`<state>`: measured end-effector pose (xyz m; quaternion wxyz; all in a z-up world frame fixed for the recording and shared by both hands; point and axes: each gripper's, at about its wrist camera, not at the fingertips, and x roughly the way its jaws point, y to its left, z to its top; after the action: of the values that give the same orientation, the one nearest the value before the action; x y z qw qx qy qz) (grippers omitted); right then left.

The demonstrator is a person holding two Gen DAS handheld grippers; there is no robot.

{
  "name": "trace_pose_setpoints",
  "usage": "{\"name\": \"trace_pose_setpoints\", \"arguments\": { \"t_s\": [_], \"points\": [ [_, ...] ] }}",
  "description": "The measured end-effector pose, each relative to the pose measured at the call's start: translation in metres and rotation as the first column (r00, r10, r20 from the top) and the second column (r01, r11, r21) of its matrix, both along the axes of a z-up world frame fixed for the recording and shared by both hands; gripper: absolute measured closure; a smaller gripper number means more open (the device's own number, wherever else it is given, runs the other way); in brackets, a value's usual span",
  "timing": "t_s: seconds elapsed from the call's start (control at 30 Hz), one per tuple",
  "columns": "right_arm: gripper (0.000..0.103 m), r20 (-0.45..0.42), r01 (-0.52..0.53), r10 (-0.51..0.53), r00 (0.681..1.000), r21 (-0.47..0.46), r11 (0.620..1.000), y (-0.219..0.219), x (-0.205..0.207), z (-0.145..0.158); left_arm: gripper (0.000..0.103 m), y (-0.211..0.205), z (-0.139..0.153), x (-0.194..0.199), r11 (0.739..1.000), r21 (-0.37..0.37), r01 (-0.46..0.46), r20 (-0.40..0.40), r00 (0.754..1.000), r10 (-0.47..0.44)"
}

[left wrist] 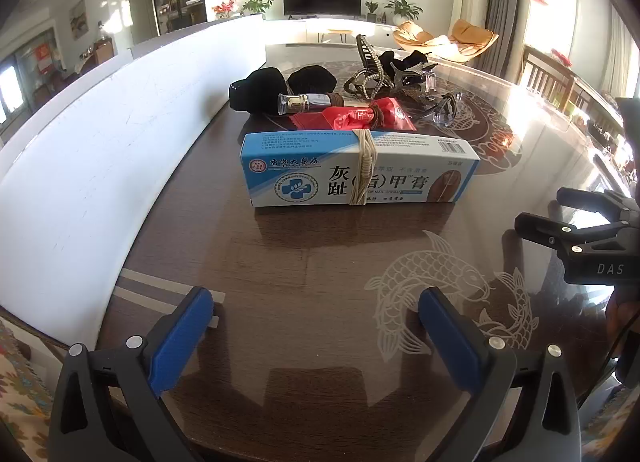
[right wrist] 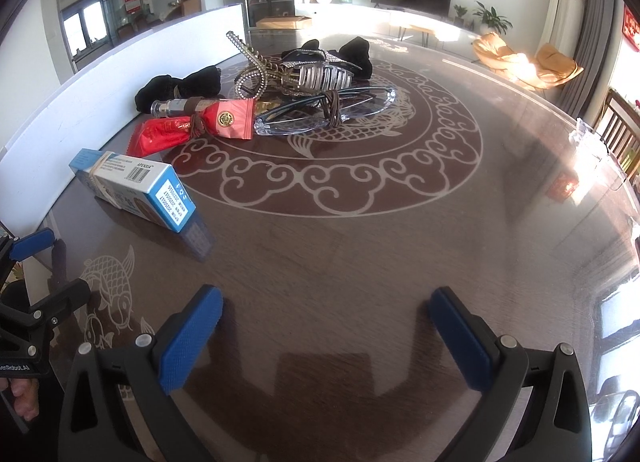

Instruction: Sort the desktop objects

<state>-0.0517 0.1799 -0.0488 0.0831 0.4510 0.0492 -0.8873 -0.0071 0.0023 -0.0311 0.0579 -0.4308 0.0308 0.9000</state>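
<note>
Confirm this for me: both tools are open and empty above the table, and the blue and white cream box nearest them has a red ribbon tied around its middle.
Not quite. The cream box is bound with a beige cord, not a red ribbon; the left wrist view shows it. The rest holds: left tool and right tool are open and empty above the table.

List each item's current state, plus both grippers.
Blue and white cream box: lying flat, closed, hair tie wrapped around it.
Red foil packet: sealed, brown tie around it.
Clear-framed glasses: folded, tied.
Left gripper: open, empty.
Right gripper: open, empty.
</note>
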Motion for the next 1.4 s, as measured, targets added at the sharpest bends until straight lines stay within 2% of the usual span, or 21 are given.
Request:
{"name": "trace_pose_setpoints", "arguments": {
  "t_s": [0.4, 1.4],
  "points": [
    [0.0, 0.0, 0.0, 0.0, 1.0, 0.0, 1.0, 0.0, 0.0002, 0.0, 0.0, -0.0005, 0.0001, 0.0036, 1.0, 0.002, 0.001, -0.021, 1.0, -0.001],
    [0.0, -0.001, 0.0, 0.0, 1.0, 0.0, 1.0, -0.0001, 0.0005, -0.0001, 0.0, -0.0007, 0.0012, 0.0011, 1.0, -0.001, -0.006, -0.009, 1.0, 0.006]
  ]
}}
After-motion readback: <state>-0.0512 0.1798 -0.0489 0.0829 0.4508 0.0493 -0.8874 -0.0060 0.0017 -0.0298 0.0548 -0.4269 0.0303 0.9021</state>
